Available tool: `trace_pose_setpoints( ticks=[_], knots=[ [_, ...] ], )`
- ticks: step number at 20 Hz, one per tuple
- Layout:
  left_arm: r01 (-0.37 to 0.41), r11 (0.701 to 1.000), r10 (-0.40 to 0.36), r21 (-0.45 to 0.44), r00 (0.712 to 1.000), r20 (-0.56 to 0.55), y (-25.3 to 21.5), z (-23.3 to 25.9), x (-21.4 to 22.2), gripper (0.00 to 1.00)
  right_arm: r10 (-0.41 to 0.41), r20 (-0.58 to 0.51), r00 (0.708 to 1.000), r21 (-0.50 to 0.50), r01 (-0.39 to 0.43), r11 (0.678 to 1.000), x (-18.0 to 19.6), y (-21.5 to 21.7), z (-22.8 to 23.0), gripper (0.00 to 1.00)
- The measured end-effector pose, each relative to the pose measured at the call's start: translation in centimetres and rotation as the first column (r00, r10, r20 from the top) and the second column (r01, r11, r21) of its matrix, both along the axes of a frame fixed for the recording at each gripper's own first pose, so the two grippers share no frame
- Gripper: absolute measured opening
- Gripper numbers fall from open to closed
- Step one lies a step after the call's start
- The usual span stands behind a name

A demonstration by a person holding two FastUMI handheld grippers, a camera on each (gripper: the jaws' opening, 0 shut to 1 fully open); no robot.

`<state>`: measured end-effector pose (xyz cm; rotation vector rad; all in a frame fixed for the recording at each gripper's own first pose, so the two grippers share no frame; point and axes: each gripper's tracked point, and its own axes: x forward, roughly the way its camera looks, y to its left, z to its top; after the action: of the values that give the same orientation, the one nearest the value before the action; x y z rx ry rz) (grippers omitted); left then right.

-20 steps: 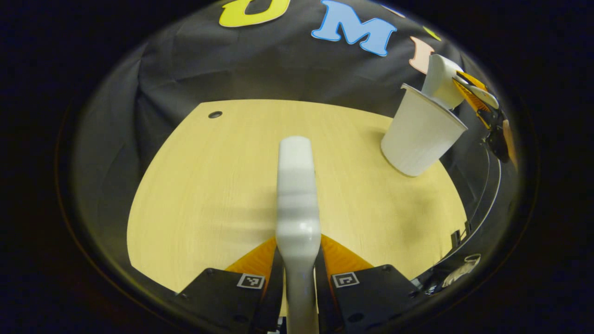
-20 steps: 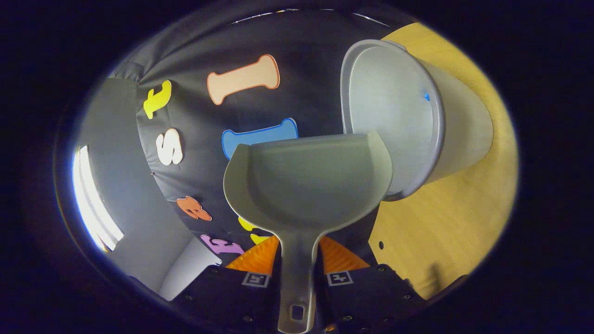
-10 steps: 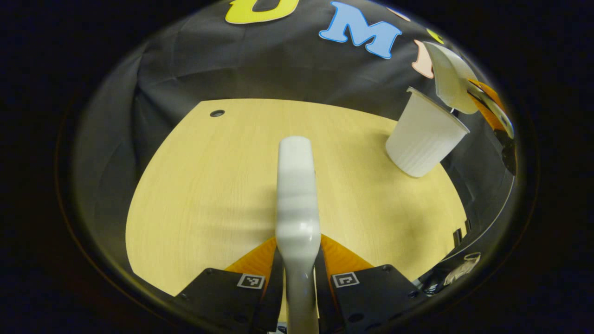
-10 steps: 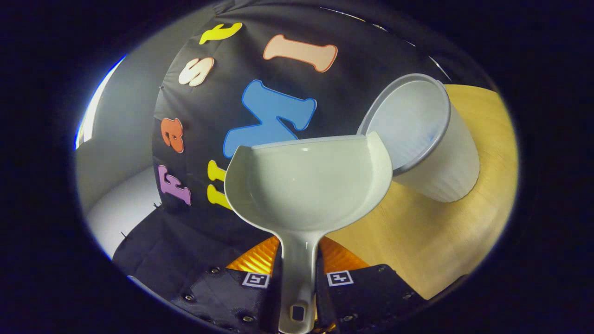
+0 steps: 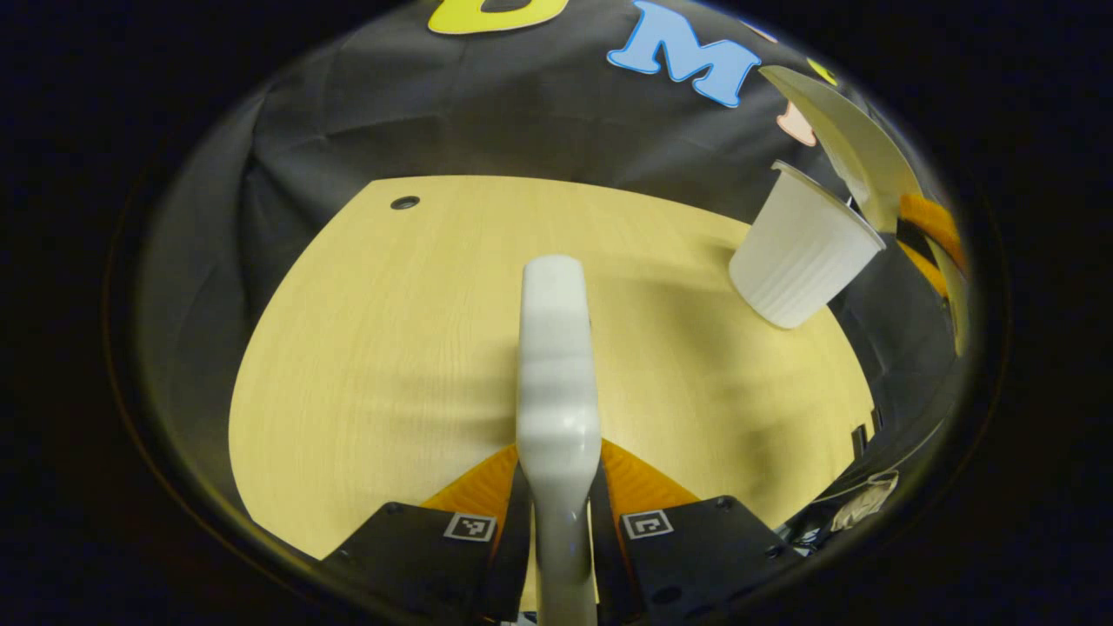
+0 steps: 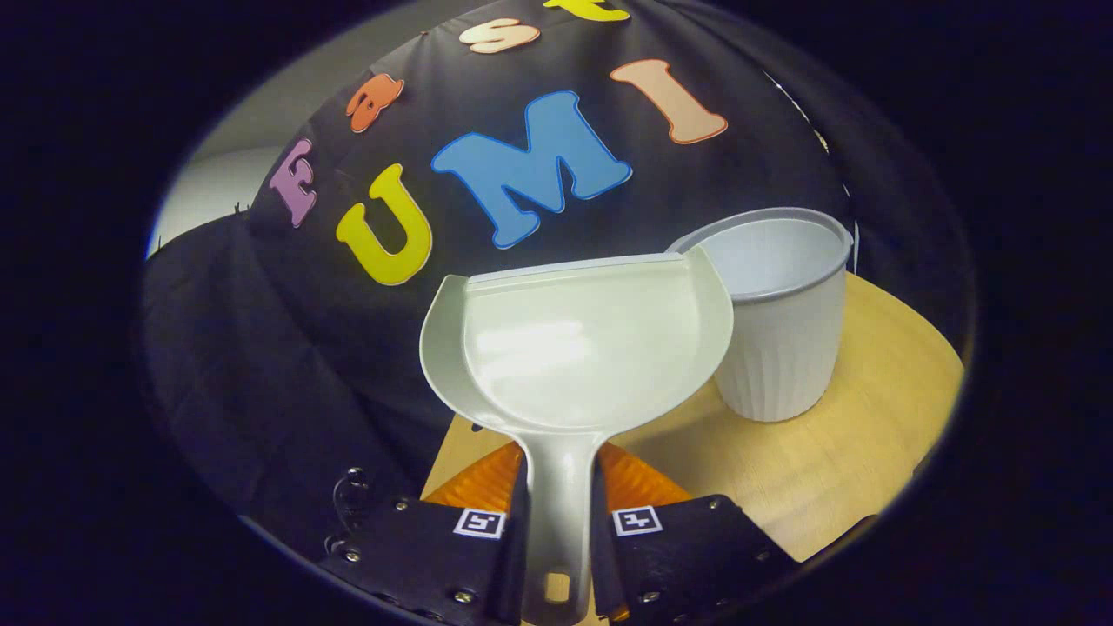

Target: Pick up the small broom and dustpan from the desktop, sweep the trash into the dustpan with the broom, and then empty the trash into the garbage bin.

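Black housing blocks on the left gripper [image 5: 556, 487] and right gripper [image 6: 556, 496], each bearing a small square black-and-white marker beside the fingers. Silver screws [image 6: 401, 504] dotting the right blocks; thin dark cable loop [image 6: 348, 496] left.

Before me, a pale wooden surface [image 5: 391, 348] with a small dark hole [image 5: 404, 203]; black cloth wall [image 5: 487, 122] behind.

Clamped between the left gripper [image 5: 557, 513] fingers at bottom centre, the small broom [image 5: 556, 365] points up over the wooden desktop [image 5: 374, 348], while at upper right the white garbage bin [image 5: 800, 252] stands beneath the pale dustpan [image 5: 856, 148].
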<state>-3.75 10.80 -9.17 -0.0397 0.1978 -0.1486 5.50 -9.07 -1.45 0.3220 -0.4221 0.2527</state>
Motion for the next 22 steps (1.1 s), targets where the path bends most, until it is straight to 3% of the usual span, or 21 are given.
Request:
trace_pose_setpoints(
  ticks=[6,13,20,22],
  knots=[
    [-0.018,1.0,0.019,0.018,0.999,-0.043,0.8,-1.1,1.0,0.41,-0.103,-0.134,0.986,-0.12,0.087,0.989,4.3,0.7,-7.2,0.3],
    [-0.042,0.999,0.044,0.023,0.994,-0.102,0.9,-2.9,2.0,0.39,-0.161,-0.3,0.94,-0.2,0.103,0.974,9.8,0.6,-14.4,0.3],
    [-0.067,0.997,0.07,0.031,0.988,-0.14,0.7,-4.0,2.3,0.41,-0.206,-0.397,0.894,-0.229,0.12,0.966,11.9,-0.5,-18.6,0.31],
    [-0.073,0.997,0.077,0.033,0.986,-0.147,0.7,-3.5,2.1,0.36,-0.208,-0.415,0.886,-0.234,0.117,0.965,12.1,-0.7,-19.5,0.31]
  ],
)
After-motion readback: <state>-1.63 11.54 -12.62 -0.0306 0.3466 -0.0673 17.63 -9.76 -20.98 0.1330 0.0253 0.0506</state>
